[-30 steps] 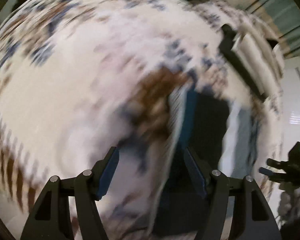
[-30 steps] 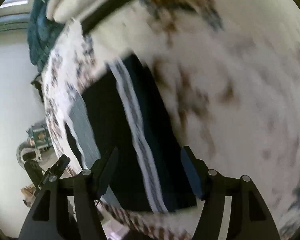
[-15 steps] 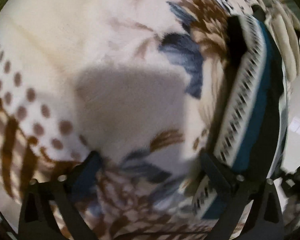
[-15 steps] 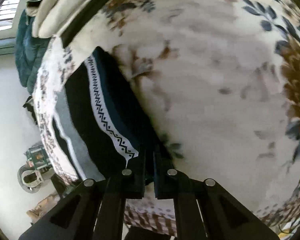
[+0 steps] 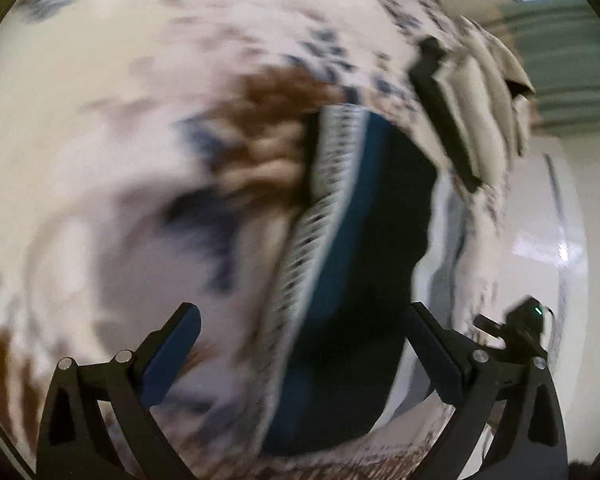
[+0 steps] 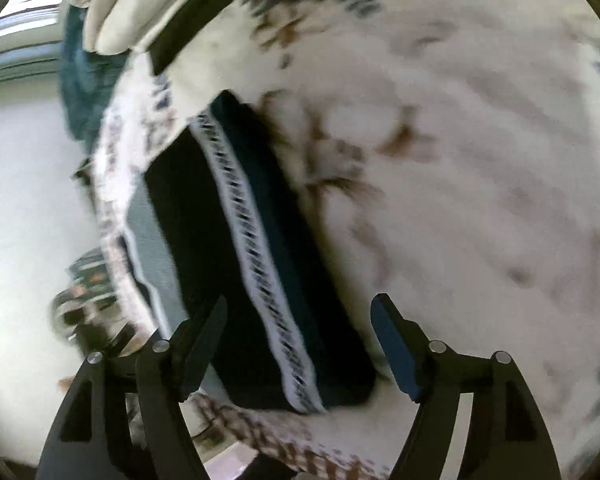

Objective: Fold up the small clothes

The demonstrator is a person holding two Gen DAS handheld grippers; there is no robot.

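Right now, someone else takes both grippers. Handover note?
Left gripper: open, nothing between the fingers, over the garment's patterned band.
Right gripper: jaws have just been opening; open, nothing held, fingers either side of the near end of the garment.
Dark garment with white patterned band: lies flat as a narrow folded strip on the flowered blanket, near its edge.
Cream folded stack: farther back on the blanket.
Done: garment looks folded lengthwise.
Left: probably a further fold; frames are blurred, so check before gripping.
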